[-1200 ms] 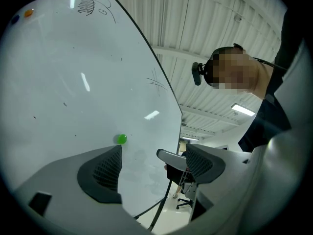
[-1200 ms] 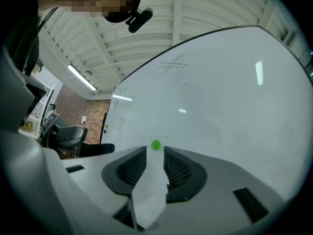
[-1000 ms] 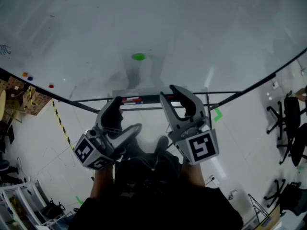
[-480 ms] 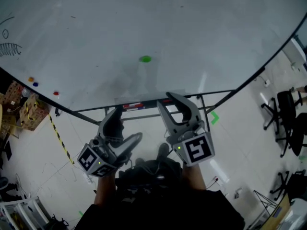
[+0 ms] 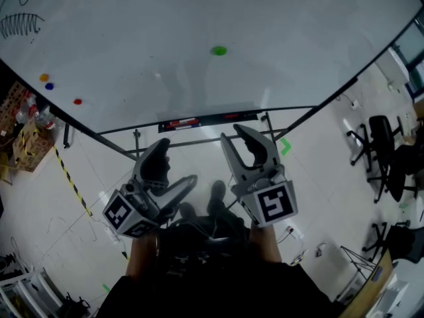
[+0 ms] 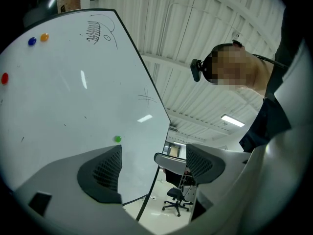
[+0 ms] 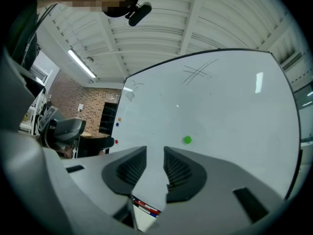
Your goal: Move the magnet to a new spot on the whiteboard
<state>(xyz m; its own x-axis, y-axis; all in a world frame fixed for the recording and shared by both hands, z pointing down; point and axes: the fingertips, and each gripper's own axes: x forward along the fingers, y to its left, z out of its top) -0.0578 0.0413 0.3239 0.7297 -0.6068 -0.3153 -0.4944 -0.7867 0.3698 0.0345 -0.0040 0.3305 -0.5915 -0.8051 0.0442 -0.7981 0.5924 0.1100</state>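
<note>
Task appears unstarted: green magnet [image 5: 218, 50] is sitting untouched on whiteboard [image 5: 278, 25]; left gripper [image 5: 175, 163] and right gripper [image 5: 233, 135] are hovering well apart from it, jaws apart, empty.

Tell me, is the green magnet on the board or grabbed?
On the board. The green magnet sticks there alone, nothing gripping it.

The whiteboard [image 5: 265, 18] was smooth and glossy, carrying bright light streaks. The left gripper [image 5: 175, 164] and right gripper [image 5: 230, 132] were matt grey plastic, their dark pads [image 7: 129, 168] finely ribbed. The floor tiles [image 5: 318, 158] were polished, showing soft reflections.
</note>
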